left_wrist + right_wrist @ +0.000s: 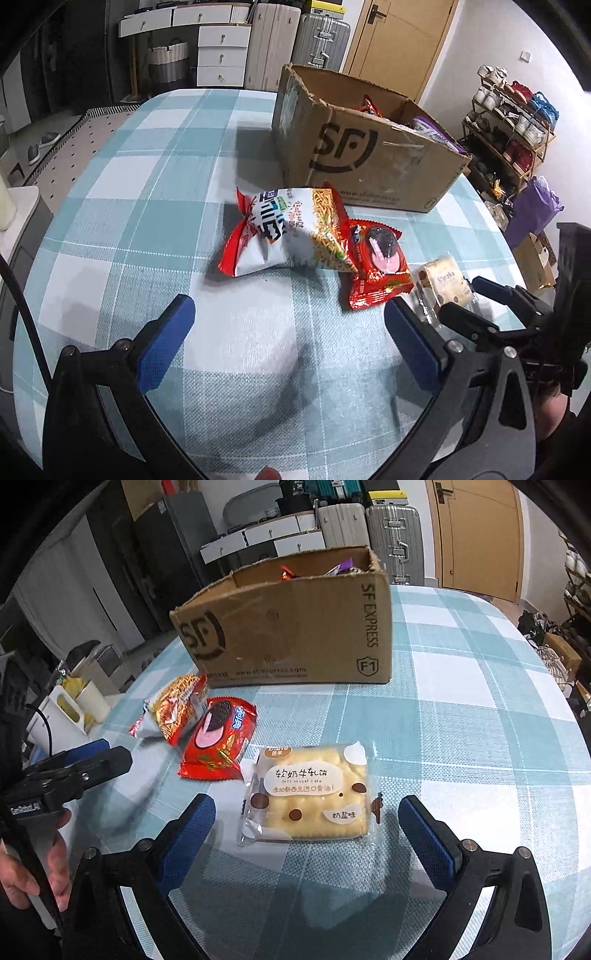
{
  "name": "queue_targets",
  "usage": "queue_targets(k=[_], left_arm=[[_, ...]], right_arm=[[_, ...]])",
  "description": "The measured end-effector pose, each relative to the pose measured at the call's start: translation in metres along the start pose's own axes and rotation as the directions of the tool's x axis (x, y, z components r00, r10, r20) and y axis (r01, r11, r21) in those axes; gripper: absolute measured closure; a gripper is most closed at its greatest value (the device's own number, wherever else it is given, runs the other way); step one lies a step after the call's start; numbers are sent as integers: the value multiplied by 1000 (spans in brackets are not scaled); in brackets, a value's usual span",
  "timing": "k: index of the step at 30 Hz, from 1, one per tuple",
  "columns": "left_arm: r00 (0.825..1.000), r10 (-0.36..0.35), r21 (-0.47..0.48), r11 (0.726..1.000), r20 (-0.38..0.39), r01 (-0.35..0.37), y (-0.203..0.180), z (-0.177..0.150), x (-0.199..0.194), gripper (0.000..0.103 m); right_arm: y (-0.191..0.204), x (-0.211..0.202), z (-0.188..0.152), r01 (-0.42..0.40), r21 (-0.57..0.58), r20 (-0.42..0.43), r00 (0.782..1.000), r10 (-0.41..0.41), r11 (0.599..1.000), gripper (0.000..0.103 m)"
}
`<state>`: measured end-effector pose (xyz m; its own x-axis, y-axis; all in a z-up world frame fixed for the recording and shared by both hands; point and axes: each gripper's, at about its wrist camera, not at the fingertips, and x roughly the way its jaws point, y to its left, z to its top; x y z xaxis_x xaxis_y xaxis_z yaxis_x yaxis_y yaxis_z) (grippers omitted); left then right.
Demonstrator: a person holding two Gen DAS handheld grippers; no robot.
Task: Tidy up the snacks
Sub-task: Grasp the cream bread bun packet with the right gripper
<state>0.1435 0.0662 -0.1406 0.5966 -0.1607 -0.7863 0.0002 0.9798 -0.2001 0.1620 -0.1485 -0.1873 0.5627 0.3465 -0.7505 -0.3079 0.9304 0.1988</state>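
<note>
Three snacks lie on the checked tablecloth in front of a cardboard box [369, 147] [295, 627] that holds more packets. A white and red noodle-snack bag [288, 232] [177, 709] is farthest left. A red cookie packet [376, 266] [218, 742] lies beside it. A clear-wrapped cream biscuit cake [443, 280] [310, 794] is nearest the right gripper. My left gripper [288, 332] is open, short of the noodle bag, nothing between its fingers. My right gripper [306, 834] is open, its blue pads on either side of the cake's near edge, not touching it.
The table [461, 709] is round-edged with a teal and white cloth. Beyond it stand white drawers [221, 48], suitcases [321, 37], a wooden door [399, 37] and a shoe rack [509, 122]. A person's hand [33, 871] holds the left gripper's handle at the left of the right wrist view.
</note>
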Motion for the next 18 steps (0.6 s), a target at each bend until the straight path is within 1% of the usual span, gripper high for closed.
queue_targets(k=[2, 6, 10, 11, 16, 18], left_arm=[[1000, -3, -1, 1000, -1, 3, 1, -2, -1, 1], [1000, -2, -5, 1000, -4, 2, 4, -3, -1, 1], [1000, -5, -10, 1000, -7, 5, 7, -6, -3, 1], [1000, -5, -10, 1000, -7, 5, 7, -6, -3, 1], [1000, 2, -19, 1000, -20, -2, 12, -9, 1, 1], [1000, 5, -27, 1000, -26, -6, 15, -10, 2, 1]], right_arm=[[1, 4, 0, 2, -7, -5, 1000, -2, 1000, 2], [6, 10, 2, 16, -28, -11, 1000, -16, 999, 13], [10, 13, 5, 37, -54, -14, 999, -38, 998, 18], [11, 14, 6, 42, -63, -13, 999, -43, 997, 21], [13, 15, 7, 30, -76, -14, 999, -31, 997, 26], [14, 14, 7, 24, -80, -11, 1000, -25, 997, 32]])
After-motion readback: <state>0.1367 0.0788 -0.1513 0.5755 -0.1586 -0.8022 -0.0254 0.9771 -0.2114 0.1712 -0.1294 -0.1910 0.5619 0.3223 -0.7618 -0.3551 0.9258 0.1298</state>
